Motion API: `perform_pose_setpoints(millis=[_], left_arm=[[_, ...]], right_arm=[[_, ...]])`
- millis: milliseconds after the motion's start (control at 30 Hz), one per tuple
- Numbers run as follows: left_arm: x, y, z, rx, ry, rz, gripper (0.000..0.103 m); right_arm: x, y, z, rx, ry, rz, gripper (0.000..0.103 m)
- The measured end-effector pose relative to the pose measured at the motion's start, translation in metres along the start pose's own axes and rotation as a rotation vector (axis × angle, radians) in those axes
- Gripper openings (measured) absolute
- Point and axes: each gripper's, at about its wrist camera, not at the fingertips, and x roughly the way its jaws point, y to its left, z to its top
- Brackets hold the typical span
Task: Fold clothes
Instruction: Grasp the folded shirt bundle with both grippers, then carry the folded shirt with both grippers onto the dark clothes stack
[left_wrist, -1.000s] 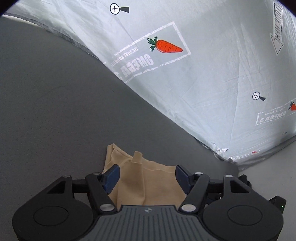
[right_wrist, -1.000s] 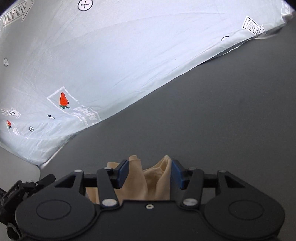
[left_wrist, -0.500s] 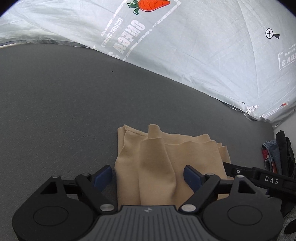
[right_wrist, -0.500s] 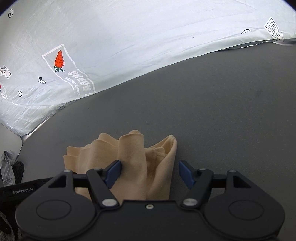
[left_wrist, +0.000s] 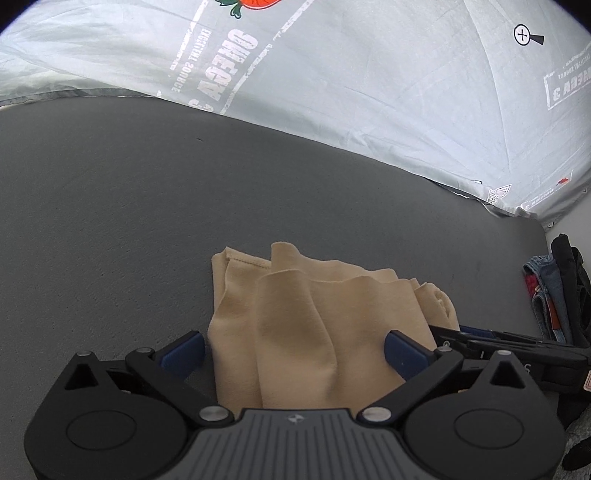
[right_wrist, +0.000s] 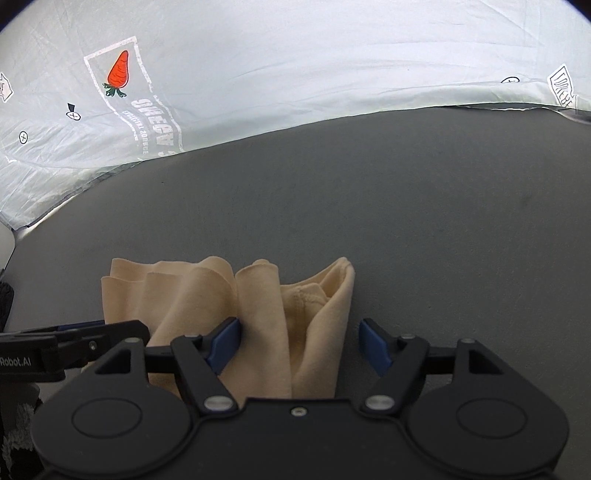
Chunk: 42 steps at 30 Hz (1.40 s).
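Soft, even light, brightest through the pale sheet (left_wrist: 369, 92) up top; faint shadows, no glare, sharp focus, fisheye bending the edges, corners black.

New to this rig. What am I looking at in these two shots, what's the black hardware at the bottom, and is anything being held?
There is no robot arm here. A person holds a two-finger gripper in each hand, and each gripper carries a fisheye camera looking forward along its fingers. The black hardware at the bottom of each picture is that gripper's own body; the blue pieces are its finger pads.

One picture comes from the left gripper, the other from the right gripper. Each also catches the other gripper at its edge.

On the dark grey mat lies a tan cloth, bunched in soft folds. Behind it lies a pale printed sheet with carrot pictures. Some dark clothes sit at the left view's right edge.

Nothing is gripped. Both pairs of jaws are opening; the cloth lies between them on the mat, though the right gripper's left pad sits against a fold.
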Motion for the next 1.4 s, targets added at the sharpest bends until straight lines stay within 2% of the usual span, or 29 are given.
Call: perform_pose_setpoints(millis=[233,300,367,400,433,467,500,567,633,733,833,967,1067,1133,1233,1400], left_arm=[[0.002,-0.009,0.0,0.001,-0.007,-0.014,0.083],[0.002,-0.006,-0.001,-0.024,-0.018,-0.021,0.083],[0.0,-0.003,-0.002,-0.062,-0.033,-0.023,0.074],[-0.002,-0.001,-0.002,-0.087,-0.039,-0.035,0.068],[-0.001,0.001,-0.002,-0.124,-0.026,-0.064,0.056],[-0.001,0.003,-0.002,-0.178,-0.023,-0.079,0.054],[-0.002,0.001,-0.002,-0.192,-0.018,-0.091,0.05],[-0.006,-0.005,-0.003,-0.205,-0.016,-0.099,0.032],[-0.015,-0.013,-0.007,-0.204,-0.022,-0.101,0.025],[-0.041,-0.028,-0.012,-0.175,-0.061,-0.12,0.023],[-0.077,-0.045,-0.019,-0.137,-0.105,-0.196,0.023],[-0.116,-0.079,-0.034,-0.007,-0.147,-0.258,0.024],[-0.137,-0.1,-0.046,0.054,-0.158,-0.32,0.023],[-0.143,-0.112,-0.05,0.087,-0.138,-0.377,0.023],[-0.153,-0.137,-0.057,0.162,-0.122,-0.454,0.023],[-0.173,-0.185,-0.071,0.222,-0.124,-0.599,0.023]], right_arm=[[0.0,0.005,0.003,-0.024,0.028,-0.014,0.075],[0.001,0.008,0.003,-0.025,0.034,-0.026,0.076],[0.002,0.01,0.003,-0.02,0.033,-0.038,0.075],[0.001,0.011,0.003,-0.024,0.032,-0.028,0.071],[0.0,0.012,0.003,-0.035,0.031,-0.006,0.052],[-0.001,0.015,0.004,-0.051,0.032,0.007,0.045],[-0.003,0.019,0.004,-0.071,0.033,0.01,0.029],[-0.006,0.027,0.003,-0.108,0.03,0.004,0.024],[-0.013,0.037,-0.002,-0.131,0.003,-0.038,0.021],[-0.046,0.051,-0.016,-0.164,-0.099,-0.098,0.02],[-0.093,0.067,-0.035,-0.188,-0.218,-0.157,0.02],[-0.155,0.082,-0.061,-0.152,-0.336,-0.182,0.02],[-0.196,0.085,-0.083,-0.102,-0.411,-0.224,0.02],[-0.217,0.087,-0.097,-0.092,-0.452,-0.273,0.02],[-0.251,0.08,-0.103,-0.037,-0.507,-0.332,0.02],[-0.314,0.059,-0.114,0.057,-0.605,-0.46,0.02]])
